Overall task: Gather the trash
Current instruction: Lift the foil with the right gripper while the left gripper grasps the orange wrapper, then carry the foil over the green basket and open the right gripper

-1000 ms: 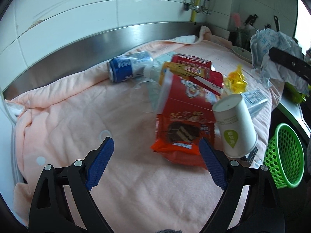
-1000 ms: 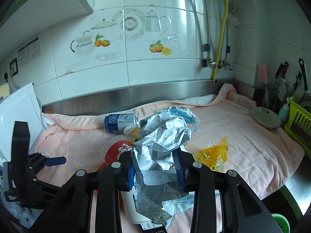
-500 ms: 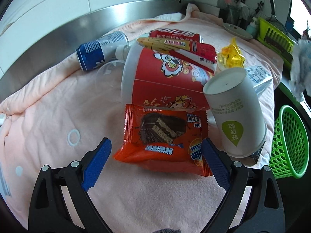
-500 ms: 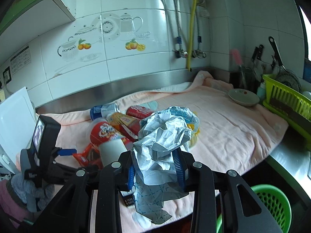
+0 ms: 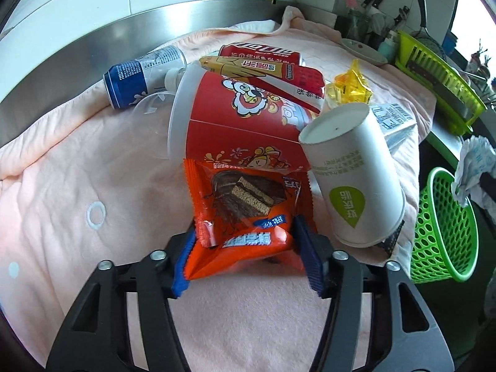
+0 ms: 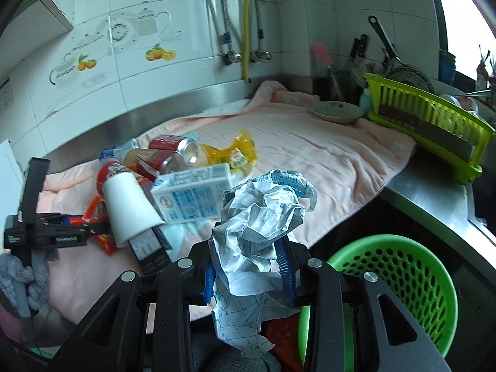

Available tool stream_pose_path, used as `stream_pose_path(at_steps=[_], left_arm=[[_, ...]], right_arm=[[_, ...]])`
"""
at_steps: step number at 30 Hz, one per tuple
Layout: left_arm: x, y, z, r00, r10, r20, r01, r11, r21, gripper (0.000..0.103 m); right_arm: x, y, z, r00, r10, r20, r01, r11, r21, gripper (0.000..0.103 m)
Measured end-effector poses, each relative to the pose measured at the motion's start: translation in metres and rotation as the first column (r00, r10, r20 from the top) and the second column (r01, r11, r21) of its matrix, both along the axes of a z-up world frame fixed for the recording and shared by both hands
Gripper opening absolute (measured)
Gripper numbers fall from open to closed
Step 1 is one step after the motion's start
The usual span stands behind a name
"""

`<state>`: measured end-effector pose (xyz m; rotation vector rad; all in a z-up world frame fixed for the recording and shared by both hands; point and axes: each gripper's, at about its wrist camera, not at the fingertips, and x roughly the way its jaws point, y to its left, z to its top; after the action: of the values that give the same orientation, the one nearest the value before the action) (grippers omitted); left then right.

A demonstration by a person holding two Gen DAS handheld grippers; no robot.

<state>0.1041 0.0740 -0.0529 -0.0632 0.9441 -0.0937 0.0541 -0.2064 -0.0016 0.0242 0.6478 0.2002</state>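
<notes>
Your left tool (image 5: 245, 248) is closing on one orange snack wrapper (image 5: 245, 210), whose near end lies between the blue pads on the pink-covered worktop (image 5: 77, 186). Your right tool (image 6: 248, 274) stays clamped on one crumpled wrapper (image 6: 260, 217), beside one green basket (image 6: 400, 266). Beyond: two cups, two cans. The basket's contents are hidden.

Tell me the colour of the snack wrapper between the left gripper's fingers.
Orange, with a chocolate cake picture; the snack wrapper shows best in the left wrist view.
</notes>
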Motion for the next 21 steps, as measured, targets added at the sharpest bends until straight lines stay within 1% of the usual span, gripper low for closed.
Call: stream_pose_path(at_steps=[1,2,7,8,10,12,14,16,18,19,20,21], left_arm=[[-0.002,0.0,0.001,1.0,0.001,0.002,-0.001,1.0,-0.005,0.051],[-0.003,0.001,0.002,1.0,0.0,0.003,0.0,1.0,-0.012,0.05],[-0.015,0.005,0.009,1.0,0.007,0.023,-0.007,1.0,-0.026,0.05],[-0.017,0.006,0.011,1.0,0.008,0.025,-0.007,1.0,-0.03,0.047],[-0.021,0.01,0.013,1.0,0.011,0.026,-0.01,0.999,-0.044,0.036],[-0.025,0.013,0.016,1.0,0.013,0.029,-0.011,0.998,-0.061,0.035],[-0.03,0.015,0.018,0.999,0.014,0.04,-0.011,0.998,-0.06,0.032],[-0.033,0.018,0.02,0.999,0.015,0.044,-0.012,0.998,-0.065,0.031],[-0.034,0.02,0.022,0.999,0.024,0.045,-0.02,0.997,-0.071,0.029],[-0.035,0.02,0.023,0.999,0.022,0.047,-0.019,0.997,-0.077,0.027],[-0.037,0.02,0.025,0.998,0.022,0.051,-0.017,0.997,-0.08,0.02],[-0.038,0.021,0.027,0.998,0.02,0.056,-0.015,0.996,-0.087,0.02]], right_arm=[[-0.002,-0.002,-0.002,1.0,-0.007,-0.004,0.007,1.0,-0.005,0.032],[-0.002,-0.005,-0.003,1.0,-0.013,-0.006,0.013,1.0,-0.008,0.032],[-0.005,-0.015,-0.009,0.998,-0.05,-0.025,0.05,0.999,-0.018,0.032],[-0.005,-0.016,-0.01,0.998,-0.055,-0.028,0.054,0.998,-0.019,0.032],[-0.005,-0.018,-0.011,0.997,-0.07,-0.028,0.069,0.997,-0.042,0.032],[-0.006,-0.019,-0.013,0.996,-0.085,-0.026,0.083,0.995,-0.06,0.033],[-0.007,-0.022,-0.014,0.994,-0.1,-0.032,0.098,0.993,-0.06,0.033],[-0.007,-0.024,-0.015,0.993,-0.112,-0.039,0.11,0.992,-0.065,0.033],[-0.007,-0.025,-0.017,0.99,-0.135,-0.038,0.131,0.988,-0.088,0.033],[-0.007,-0.027,-0.017,0.989,-0.144,-0.037,0.14,0.985,-0.097,0.033],[-0.007,-0.028,-0.018,0.986,-0.161,-0.038,0.156,0.982,-0.109,0.033],[-0.006,-0.031,-0.019,0.984,-0.174,-0.039,0.168,0.979,-0.117,0.033]])
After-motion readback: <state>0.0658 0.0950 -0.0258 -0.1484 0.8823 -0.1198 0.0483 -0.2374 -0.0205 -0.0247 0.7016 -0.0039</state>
